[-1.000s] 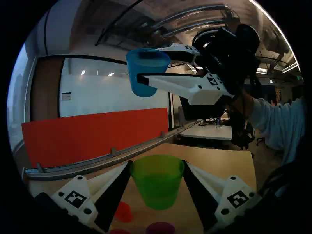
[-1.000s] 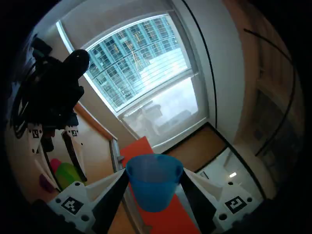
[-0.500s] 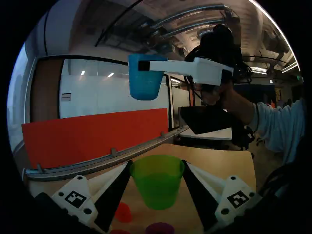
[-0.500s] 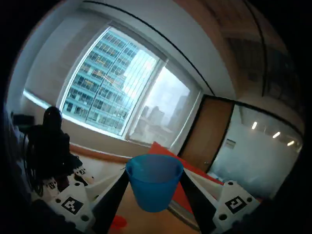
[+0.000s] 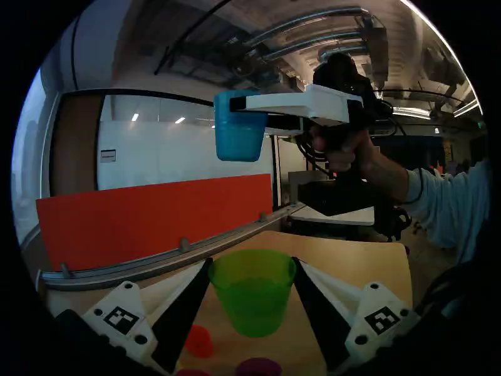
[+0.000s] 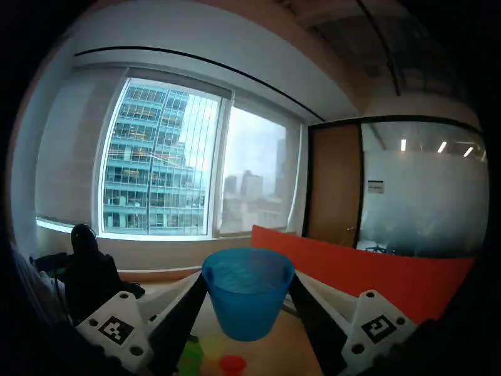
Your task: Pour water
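1. Green cup (image 5: 252, 291): one, upright, clamped between my left gripper's (image 5: 252, 276) fingers, over the table (image 5: 357, 257).
2. Blue cup (image 6: 248, 294): one, clamped by my right gripper (image 6: 248, 279). The right gripper view shows water inside. The left gripper view shows it side-on, upright, high above the green cup, with a hand (image 5: 341, 147) behind.
3. Surroundings: orange panel (image 5: 156, 216), window (image 6: 163, 175).
4. Small cups on the table: red cup (image 5: 199, 340), purple cup (image 5: 258, 366).

window (image 6: 164, 161): tall, city towers outside | partition (image 5: 156, 216): orange | door (image 6: 332, 185): wood | ceiling (image 5: 294, 28): exposed pipes | table (image 5: 366, 260): light wood
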A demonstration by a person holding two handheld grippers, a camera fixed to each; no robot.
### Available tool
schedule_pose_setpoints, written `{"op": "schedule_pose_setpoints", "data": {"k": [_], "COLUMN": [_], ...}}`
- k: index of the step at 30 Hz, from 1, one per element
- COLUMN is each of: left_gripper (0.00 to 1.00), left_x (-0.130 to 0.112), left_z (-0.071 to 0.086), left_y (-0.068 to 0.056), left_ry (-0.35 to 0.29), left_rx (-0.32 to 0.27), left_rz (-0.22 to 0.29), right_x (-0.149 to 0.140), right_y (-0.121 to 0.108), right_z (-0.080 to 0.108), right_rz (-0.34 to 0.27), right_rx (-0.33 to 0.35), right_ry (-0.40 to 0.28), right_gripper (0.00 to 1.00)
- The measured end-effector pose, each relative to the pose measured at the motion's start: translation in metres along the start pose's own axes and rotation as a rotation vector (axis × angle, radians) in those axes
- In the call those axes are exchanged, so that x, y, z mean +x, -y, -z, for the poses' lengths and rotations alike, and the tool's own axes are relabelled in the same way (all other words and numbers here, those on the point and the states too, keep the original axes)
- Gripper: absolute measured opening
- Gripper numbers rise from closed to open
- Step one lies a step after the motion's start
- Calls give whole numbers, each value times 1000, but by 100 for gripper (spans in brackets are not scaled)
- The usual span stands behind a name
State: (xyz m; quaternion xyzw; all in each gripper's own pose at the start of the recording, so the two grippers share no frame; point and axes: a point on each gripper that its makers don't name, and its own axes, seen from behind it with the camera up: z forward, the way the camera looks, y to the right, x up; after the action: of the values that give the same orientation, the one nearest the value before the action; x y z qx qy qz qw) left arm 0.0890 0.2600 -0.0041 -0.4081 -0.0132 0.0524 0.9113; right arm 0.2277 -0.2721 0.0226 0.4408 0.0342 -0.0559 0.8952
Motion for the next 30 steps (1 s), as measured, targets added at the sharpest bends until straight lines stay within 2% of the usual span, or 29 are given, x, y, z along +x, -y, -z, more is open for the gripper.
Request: {"op": "schedule_pose_setpoints", "data": {"k": [15,24,30], "left_gripper": [90,90,90], "left_x": [-4,-4,-7], "left_z": [21,42,58], "left_y": [20,30,45], "left_ry": [9,14,21], "left_rx": [57,95,132], "left_rz": [-1,-6,-8], "right_x": [-26,-33,-40], "right_y": [-22,-32,-36], "right_z": [26,44,53], "right_rz": [3,-8,-13], "right_rx": [-51,-78,-93], "right_ry": [32,36,45], "right_gripper": [90,90,90]}}
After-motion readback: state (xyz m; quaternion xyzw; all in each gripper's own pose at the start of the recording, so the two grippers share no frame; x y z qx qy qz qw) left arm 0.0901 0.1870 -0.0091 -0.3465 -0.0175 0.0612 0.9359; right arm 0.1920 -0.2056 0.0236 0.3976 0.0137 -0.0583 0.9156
